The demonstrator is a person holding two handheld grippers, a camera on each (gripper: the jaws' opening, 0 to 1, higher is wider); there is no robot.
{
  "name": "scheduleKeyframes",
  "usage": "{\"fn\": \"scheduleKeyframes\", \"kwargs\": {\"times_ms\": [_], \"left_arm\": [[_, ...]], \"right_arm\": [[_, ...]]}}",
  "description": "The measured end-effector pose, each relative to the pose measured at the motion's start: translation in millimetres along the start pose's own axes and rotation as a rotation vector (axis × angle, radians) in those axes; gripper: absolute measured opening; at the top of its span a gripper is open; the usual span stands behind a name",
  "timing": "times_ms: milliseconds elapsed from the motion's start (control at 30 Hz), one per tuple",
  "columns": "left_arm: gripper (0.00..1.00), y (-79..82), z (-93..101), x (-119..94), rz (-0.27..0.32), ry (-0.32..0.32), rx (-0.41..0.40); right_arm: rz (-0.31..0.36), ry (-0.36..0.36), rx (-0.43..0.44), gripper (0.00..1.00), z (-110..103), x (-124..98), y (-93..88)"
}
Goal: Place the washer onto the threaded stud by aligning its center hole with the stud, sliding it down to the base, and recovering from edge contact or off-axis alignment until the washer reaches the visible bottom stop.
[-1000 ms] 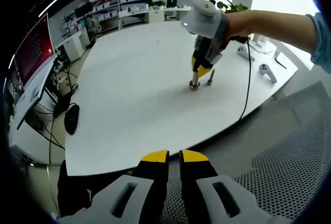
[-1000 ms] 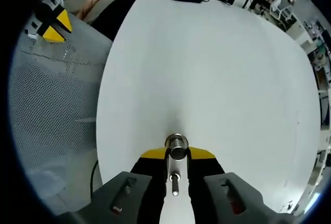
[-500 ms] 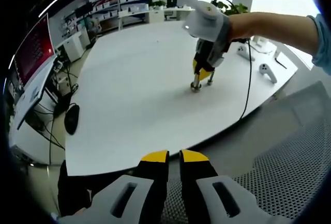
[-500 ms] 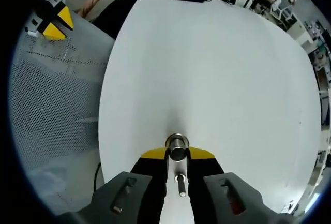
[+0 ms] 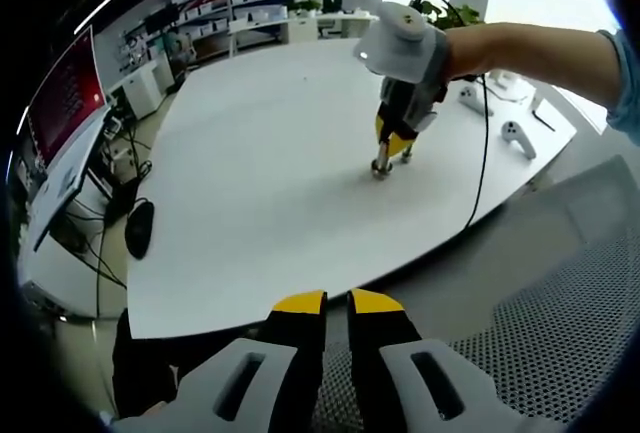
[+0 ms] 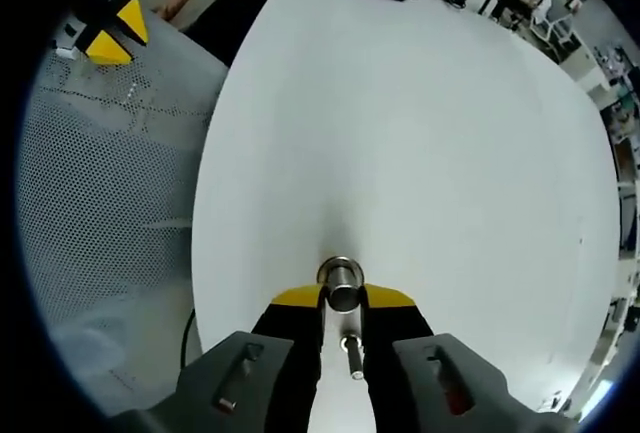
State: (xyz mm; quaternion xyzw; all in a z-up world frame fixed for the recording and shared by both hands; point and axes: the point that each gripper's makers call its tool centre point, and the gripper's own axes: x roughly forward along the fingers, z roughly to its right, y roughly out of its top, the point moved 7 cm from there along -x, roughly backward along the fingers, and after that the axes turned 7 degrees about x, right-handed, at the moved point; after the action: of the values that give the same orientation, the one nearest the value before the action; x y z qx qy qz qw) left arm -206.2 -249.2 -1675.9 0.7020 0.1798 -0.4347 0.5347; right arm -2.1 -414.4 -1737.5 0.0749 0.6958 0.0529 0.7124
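Though nipped by right fingers (image 6: pixel 300 300), washer (image 6: pixel 341 284) unlettered.

Looked like a lab or engineering office. Big white worktop (image 5: pixel 250 183) took up the middle of the room. Beyond its far edge stood shelving racks (image 5: pixel 235 13) stacked with small white storage bins. Off the left edge sat a monitor (image 5: pixel 62 93) with a red screen, over a tangle of cables (image 5: pixel 110 213). A black computer mouse (image 5: pixel 139 229) lay at the left edge. Two white handheld controllers (image 5: pixel 516 139) sat near the right corner, next to a potted plant (image 5: pixel 440 11). A grey mesh office chair (image 5: pixel 560 323) stood off the near edge.
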Motion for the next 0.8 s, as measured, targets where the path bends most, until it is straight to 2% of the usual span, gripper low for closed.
{"fn": "scheduleKeyframes", "kwargs": {"times_ms": [400, 433, 467, 533, 700, 800], "left_arm": [[0.06, 0.8, -0.1, 0.0, 0.004, 0.001, -0.001], [0.06, 0.8, -0.1, -0.1, 0.005, 0.001, -0.001], [0.06, 0.8, -0.2, 0.0, 0.005, 0.001, -0.001], [0.06, 0.8, -0.2, 0.0, 0.006, 0.0, -0.001], [0.06, 1.0, -0.2, -0.1, 0.008, 0.0, 0.0], [0.06, 1.2, -0.4, -0.5, 0.014, 0.001, -0.001]], "right_arm": [[0.028, -0.009, 0.001, 0.15, 2.5, -0.1, 0.1], [0.05, -0.006, 0.001, 0.15, 2.6, -0.3, 0.3], [0.099, 0.001, 0.086, 0.16, 1.9, -2.2, 2.2], [0.168, -0.013, 0.145, 0.23, 4.6, -14.0, 4.9], [0.246, -0.083, 0.146, 0.31, 2.5, -53.3, 1.2], [0.342, -0.084, 0.183, 0.35, -10.0, -84.7, -5.4]]}}
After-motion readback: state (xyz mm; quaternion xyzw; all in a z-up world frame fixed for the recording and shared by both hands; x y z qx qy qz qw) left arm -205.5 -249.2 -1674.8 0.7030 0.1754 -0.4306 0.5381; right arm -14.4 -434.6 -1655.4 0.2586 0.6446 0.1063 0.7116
